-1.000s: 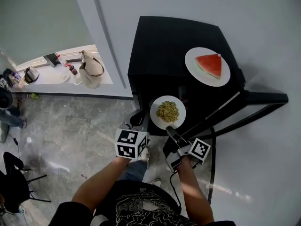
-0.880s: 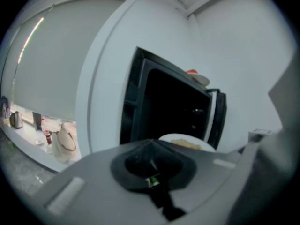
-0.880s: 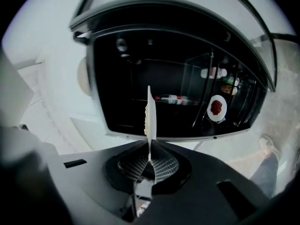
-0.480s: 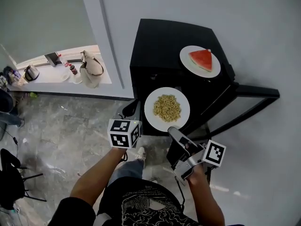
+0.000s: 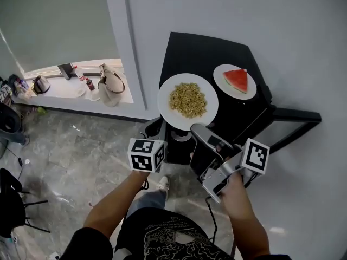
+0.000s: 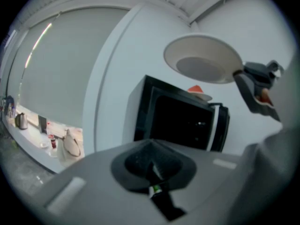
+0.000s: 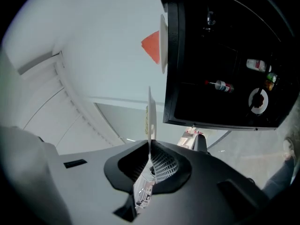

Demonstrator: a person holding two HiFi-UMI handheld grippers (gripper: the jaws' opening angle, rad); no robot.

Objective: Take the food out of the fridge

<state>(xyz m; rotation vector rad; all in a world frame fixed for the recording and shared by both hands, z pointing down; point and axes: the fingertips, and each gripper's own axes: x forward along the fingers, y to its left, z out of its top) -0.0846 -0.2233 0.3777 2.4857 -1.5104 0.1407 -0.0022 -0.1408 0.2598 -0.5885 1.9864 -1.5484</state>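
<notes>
A white plate of noodles hangs in the air in front of the black fridge, level with its top. My right gripper is shut on the plate's near rim; in the right gripper view the plate stands edge-on between the pads. A second plate with a watermelon slice rests on the fridge top. My left gripper sits lower left of the noodle plate, shut on nothing. From it I see the noodle plate's underside.
The fridge door stands open to the right; bottles sit inside. A white ledge with a bag, a kettle and bottles runs at the left. Below is a marble floor with a chair.
My right gripper has lifted the noodle plate from the fridge's front up to the level of its top. The left gripper has risen a little.
</notes>
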